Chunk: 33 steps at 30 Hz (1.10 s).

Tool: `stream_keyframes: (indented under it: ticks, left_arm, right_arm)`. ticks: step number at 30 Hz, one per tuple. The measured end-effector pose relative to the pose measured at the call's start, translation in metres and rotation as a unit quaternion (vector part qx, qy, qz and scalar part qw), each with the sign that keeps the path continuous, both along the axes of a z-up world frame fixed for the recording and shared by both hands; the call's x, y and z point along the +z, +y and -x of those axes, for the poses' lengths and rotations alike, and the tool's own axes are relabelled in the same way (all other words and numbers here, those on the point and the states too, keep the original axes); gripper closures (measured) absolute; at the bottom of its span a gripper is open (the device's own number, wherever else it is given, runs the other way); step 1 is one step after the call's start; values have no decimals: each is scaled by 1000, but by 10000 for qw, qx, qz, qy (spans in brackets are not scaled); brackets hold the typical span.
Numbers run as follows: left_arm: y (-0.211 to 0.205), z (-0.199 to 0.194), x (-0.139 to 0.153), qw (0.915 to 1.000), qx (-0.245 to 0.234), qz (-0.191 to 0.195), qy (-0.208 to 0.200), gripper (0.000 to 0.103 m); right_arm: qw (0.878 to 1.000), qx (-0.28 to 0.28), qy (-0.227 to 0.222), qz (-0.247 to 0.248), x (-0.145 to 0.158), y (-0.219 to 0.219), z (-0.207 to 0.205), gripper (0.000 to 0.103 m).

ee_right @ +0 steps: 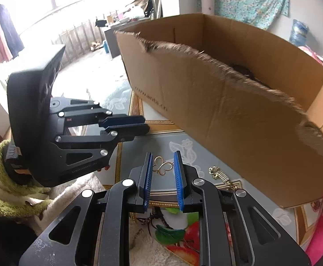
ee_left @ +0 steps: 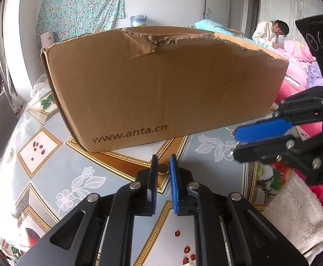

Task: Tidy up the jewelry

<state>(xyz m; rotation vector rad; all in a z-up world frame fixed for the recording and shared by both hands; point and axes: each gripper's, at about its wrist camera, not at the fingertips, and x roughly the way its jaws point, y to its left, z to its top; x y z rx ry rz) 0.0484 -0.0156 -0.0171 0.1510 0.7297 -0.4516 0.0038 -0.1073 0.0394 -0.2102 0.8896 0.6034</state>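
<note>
A torn cardboard box [ee_left: 161,84] stands on the patterned table; it also shows in the right wrist view [ee_right: 239,102], open at the top. A small gold ring [ee_left: 163,169] lies on the table between the tips of my left gripper [ee_left: 163,166], whose jaws stand apart around it. A gold looped pendant [ee_right: 162,166] lies between the tips of my right gripper [ee_right: 162,168], also open. A gold chain [ee_right: 220,176] lies right of it, by the box. The right gripper [ee_left: 235,141] shows in the left wrist view, the left gripper [ee_right: 144,123] in the right.
The table [ee_left: 50,166] has a floral covering. A fluffy white and green sleeve [ee_right: 10,190] is at the left. A white towel [ee_left: 294,210] lies at the right. A person [ee_left: 270,32] sits by pink bedding behind.
</note>
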Motion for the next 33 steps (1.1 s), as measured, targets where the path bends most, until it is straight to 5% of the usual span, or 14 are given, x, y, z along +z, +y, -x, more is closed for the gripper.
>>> stream_keyframes:
  ticks: [12,24,29,33]
  left_arm:
    - [-5,14,15,9999,7,-101,-119,93]
    - [-5,45,112,9935,-300,637,-894,93]
    - [-22,19,141,9908,-505,698,-1044,93]
    - [-45,-34,134,9964,-401,422,-611,93]
  right_arm:
    - [9983,-152,-354,-445,28,-23,10,86]
    - [9852,-493,-1082,-1234,86,-60,6,86]
    - [9827,-937,-993,-1252,91,-76,-37,86]
    - [9837,-1274,-646,-1091,79,-84,-75,86]
